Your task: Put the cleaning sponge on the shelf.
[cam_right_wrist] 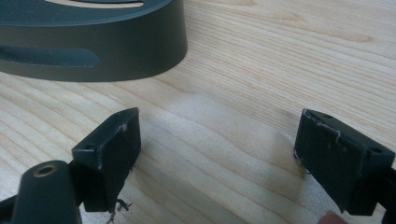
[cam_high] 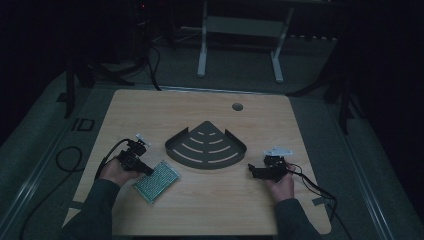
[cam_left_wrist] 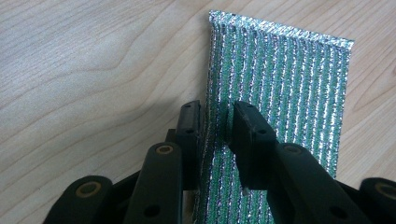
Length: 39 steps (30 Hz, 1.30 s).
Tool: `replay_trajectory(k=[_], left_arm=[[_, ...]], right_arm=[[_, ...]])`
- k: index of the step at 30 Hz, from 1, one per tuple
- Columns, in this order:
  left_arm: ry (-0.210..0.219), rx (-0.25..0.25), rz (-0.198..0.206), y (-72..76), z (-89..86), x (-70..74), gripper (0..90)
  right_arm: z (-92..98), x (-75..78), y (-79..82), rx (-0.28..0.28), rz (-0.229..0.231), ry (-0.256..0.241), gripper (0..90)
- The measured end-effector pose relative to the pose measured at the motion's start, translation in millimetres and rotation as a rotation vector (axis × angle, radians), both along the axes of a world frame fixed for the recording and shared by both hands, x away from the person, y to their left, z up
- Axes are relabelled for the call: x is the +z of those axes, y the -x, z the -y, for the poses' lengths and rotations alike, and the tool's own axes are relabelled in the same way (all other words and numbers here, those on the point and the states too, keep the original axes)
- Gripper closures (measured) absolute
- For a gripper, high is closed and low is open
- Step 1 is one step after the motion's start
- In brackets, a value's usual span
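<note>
Dim room, wooden desk (cam_high: pixel 210 200). My left gripper (cam_left_wrist: pixel 216 122) pinches the green cloth's (cam_left_wrist: pixel 299 88) near edge, its length running away from me; my right gripper (cam_right_wrist: pixel 217 154), jaws wide and empty, sits nearer the rack (cam_high: pixel 206 145).

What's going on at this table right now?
A person holds a tool in each hand at a wooden table. The left tool has its jaws closed on the edge of a green-and-silver scouring pad lying on the wood. The right tool sits open and empty, low over the table beside a dark fan-shaped slotted corner rack.
</note>
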<state>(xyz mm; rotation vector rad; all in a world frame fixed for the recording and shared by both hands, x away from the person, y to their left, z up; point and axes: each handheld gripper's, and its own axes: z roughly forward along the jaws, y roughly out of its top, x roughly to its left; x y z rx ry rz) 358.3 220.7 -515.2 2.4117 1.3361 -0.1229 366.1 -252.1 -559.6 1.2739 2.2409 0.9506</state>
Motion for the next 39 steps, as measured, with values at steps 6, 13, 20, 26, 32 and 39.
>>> replay_trajectory(k=[6, 13, 20, 26, 32, 39], left_arm=[[0.001, -0.013, -0.026, -4.8, 0.1, -2.6, 74.1], [0.01, -0.028, -0.061, -8.5, 1.2, -3.4, 79.7], [-0.041, -0.049, -0.09, -12.9, 8.0, -0.7, 83.7], [-0.077, -0.065, -0.085, -13.7, 12.7, 1.4, 88.1], [-0.105, -0.087, -0.071, -13.8, 16.0, 4.7, 89.5], [-0.114, -0.078, -0.048, -12.5, 14.9, 13.4, 89.9]], right_arm=[[0.0, 0.0, 0.0, 0.0, 0.0, 0.0, 14.1], [0.0, 0.0, 0.0, 0.0, 0.0, 0.0, 14.1], [0.0, 0.0, 0.0, 0.0, 0.0, 0.0, 14.1], [0.0, 0.0, 0.0, 0.0, 0.0, 0.0, 14.1], [0.0, 0.0, 0.0, 0.0, 0.0, 0.0, 14.1], [0.0, 0.0, 0.0, 0.0, 0.0, 0.0, 14.1]])
